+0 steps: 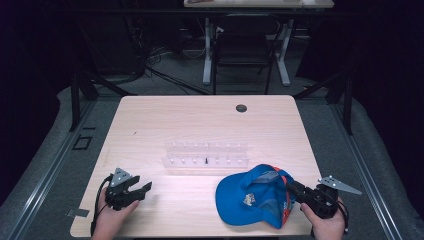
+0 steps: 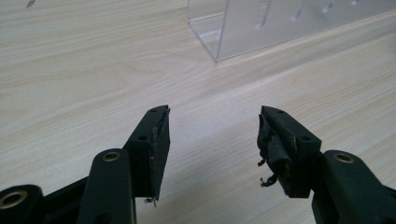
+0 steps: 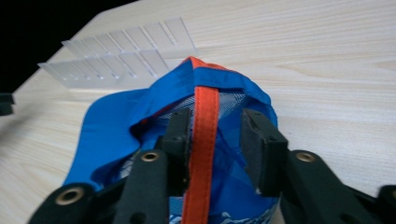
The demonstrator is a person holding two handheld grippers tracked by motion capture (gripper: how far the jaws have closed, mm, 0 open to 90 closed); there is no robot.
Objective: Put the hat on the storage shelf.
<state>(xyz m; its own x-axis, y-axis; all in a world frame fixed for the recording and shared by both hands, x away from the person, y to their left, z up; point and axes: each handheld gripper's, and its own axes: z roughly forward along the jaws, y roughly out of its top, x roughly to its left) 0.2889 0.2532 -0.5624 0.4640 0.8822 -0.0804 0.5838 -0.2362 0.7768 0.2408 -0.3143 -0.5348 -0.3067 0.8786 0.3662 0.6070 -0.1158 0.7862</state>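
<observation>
No readable text, numbers or signs. The blue cap on the desk carries a small front emblem, too blurred to read.

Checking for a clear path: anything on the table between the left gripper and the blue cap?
Nothing: in the high view only bare table separates the left gripper from the blue cap. The clear rack stands farther back.

One cap, one rack (clear), two hand-held grippers
</observation>
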